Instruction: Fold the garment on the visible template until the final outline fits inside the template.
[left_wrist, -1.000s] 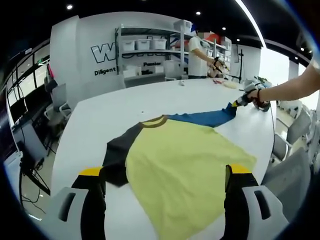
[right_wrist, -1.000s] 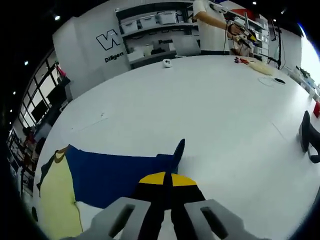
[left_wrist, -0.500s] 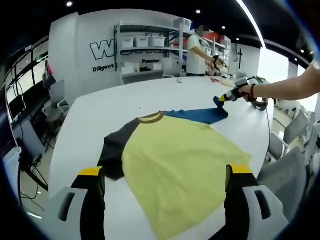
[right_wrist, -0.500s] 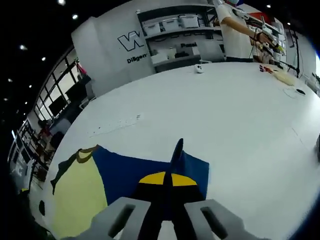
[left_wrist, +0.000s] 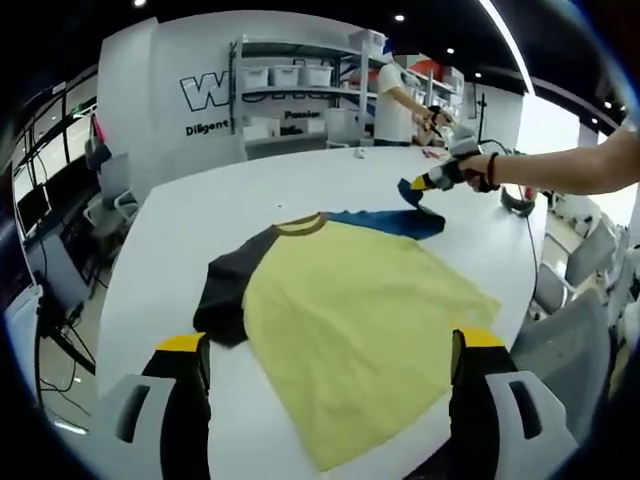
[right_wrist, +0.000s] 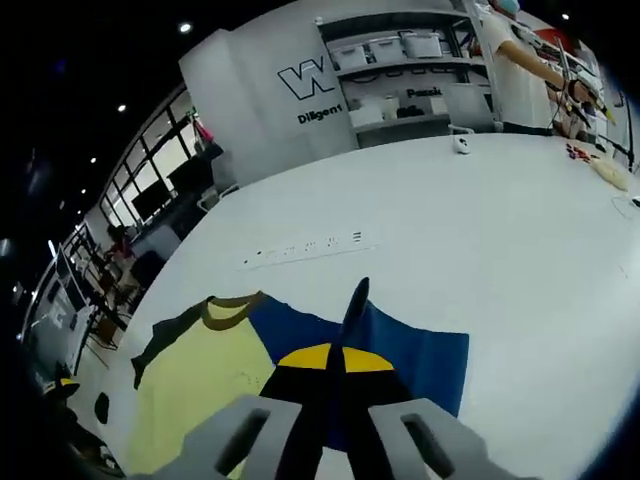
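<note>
A yellow T-shirt lies flat on the white table, with a dark sleeve on one side, a blue sleeve on the other and a brown collar. My left gripper hovers open over the shirt's near hem, holding nothing. A person's hand holds my right gripper, which is shut on the blue sleeve's end and lifts it above the table. In the right gripper view the shut right gripper pinches the blue sleeve, with the yellow body beyond it to the left.
Shelves with white bins stand behind the table. A person works at the far end, near small items. A row of small marks sits on the tabletop. Office chairs line the right edge.
My right gripper has lifted the blue sleeve's end and carried it back toward the shirt body, so the sleeve now lies shorter and doubled. The left gripper has stayed open near the hem.
</note>
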